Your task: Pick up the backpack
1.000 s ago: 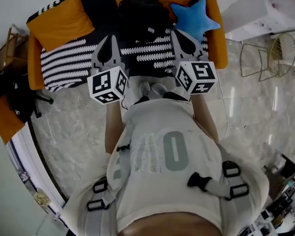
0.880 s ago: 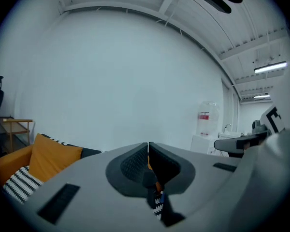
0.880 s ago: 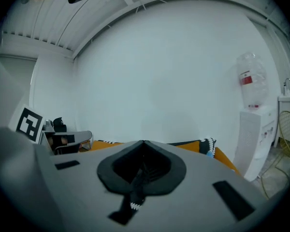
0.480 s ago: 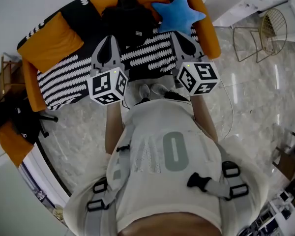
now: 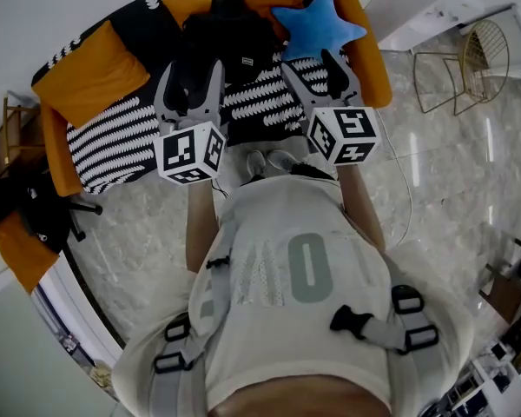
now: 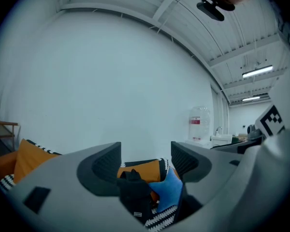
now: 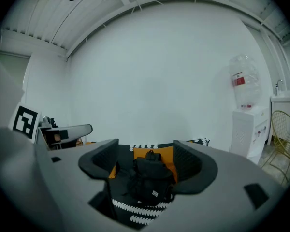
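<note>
Barely started: the backpack (image 5: 230,37) sits untouched on the far sofa (image 5: 122,129). Your left gripper (image 5: 191,72) and right gripper (image 5: 309,64) are opening, both empty.

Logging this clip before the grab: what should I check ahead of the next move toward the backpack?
1. Backpack in view, upright on the sofa: ok.
2. Left gripper jaws opening, nothing between them: ok.
3. Right gripper jaws opening, nothing between them: ok.
4. Grippers reaching the backpack: not ok, both short of it.
5. Star pillow clear of the backpack: cannot tell, it sits right beside.
</note>
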Available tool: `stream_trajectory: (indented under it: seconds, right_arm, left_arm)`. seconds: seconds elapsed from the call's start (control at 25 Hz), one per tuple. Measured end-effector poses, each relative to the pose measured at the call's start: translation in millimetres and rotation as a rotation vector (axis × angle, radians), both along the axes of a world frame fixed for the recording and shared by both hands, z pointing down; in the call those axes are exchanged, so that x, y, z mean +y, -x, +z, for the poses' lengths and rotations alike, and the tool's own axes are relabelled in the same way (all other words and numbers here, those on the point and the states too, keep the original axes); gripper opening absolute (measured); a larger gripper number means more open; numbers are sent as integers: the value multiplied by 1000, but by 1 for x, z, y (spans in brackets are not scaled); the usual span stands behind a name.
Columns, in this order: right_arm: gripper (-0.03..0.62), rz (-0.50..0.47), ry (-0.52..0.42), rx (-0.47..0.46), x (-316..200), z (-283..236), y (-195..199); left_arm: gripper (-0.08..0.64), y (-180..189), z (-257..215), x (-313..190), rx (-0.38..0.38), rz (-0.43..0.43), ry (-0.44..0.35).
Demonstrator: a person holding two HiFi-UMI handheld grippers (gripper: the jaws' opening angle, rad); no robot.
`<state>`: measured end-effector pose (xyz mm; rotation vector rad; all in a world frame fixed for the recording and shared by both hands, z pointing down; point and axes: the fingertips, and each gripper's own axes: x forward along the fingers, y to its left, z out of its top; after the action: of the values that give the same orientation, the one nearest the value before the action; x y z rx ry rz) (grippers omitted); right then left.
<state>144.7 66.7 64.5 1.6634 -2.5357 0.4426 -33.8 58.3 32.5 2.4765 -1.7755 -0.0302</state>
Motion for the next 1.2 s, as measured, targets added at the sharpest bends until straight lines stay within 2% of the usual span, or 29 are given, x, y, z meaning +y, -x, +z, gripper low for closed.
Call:
stream_trajectory:
  seconds: [0.08, 0.24, 0.52, 0.72, 0.88, 1.04, 1.2]
  right_arm:
    - [354, -1, 5, -25, -4, 2, 2]
    - [356, -9, 18, -45, -9, 4, 7]
    - [356, -16, 54, -71, -23, 12, 9]
    - [356, -35, 96, -74, -57, 28, 19]
    - [353, -40, 158, -69, -95, 71, 29]
    - [351, -38, 195, -92, -142, 131, 47]
    - [351, -29, 251, -96, -168, 217, 64]
  left_arm:
    - [335, 0, 2, -3, -16, -9, -1]
    - [354, 8, 8, -7, 6, -29, 17]
    - [356, 24, 14, -19, 10, -67, 30]
    - [357, 42, 35, -51, 6, -103, 62]
    - [365, 53, 99, -88, -68, -79, 166]
    - [393, 72, 189, -138, -87, -76, 248]
    - [397, 92, 290, -168, -87, -95, 326]
